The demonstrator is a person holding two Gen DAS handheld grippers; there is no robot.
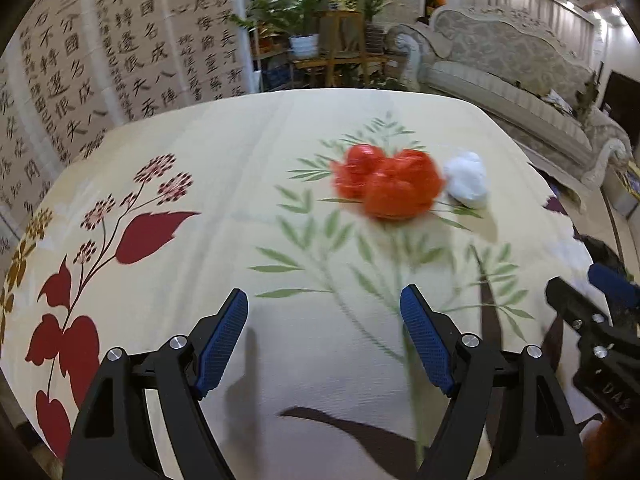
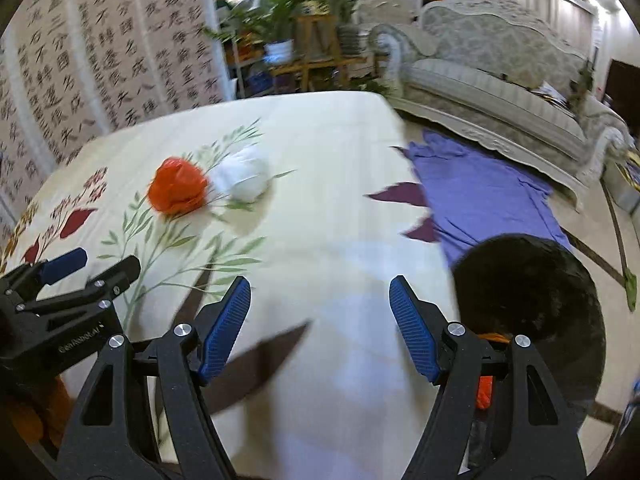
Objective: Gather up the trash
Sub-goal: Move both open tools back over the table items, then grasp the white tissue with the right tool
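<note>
left gripper (image 1: 324,312) seen spread, nothing between pads; right gripper (image 2: 320,300) likewise spread, empty. crumpled red wrapper (image 1: 390,184) found far ahead of both, white paper wad (image 1: 466,179) touching its right side. both blurred, detail lost. black bin (image 2: 528,292) at table's right edge partly cut off by right tongs. floral tablecloth (image 1: 240,184) spread on table; calligraphy screen (image 1: 120,48), sofa (image 1: 500,64), plants behind.

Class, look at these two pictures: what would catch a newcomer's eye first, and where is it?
The crumpled red bag in the middle of the flowered tablecloth, with a white wad against its right side. Next, the black bin off the table's right edge, beside the open right gripper.
</note>
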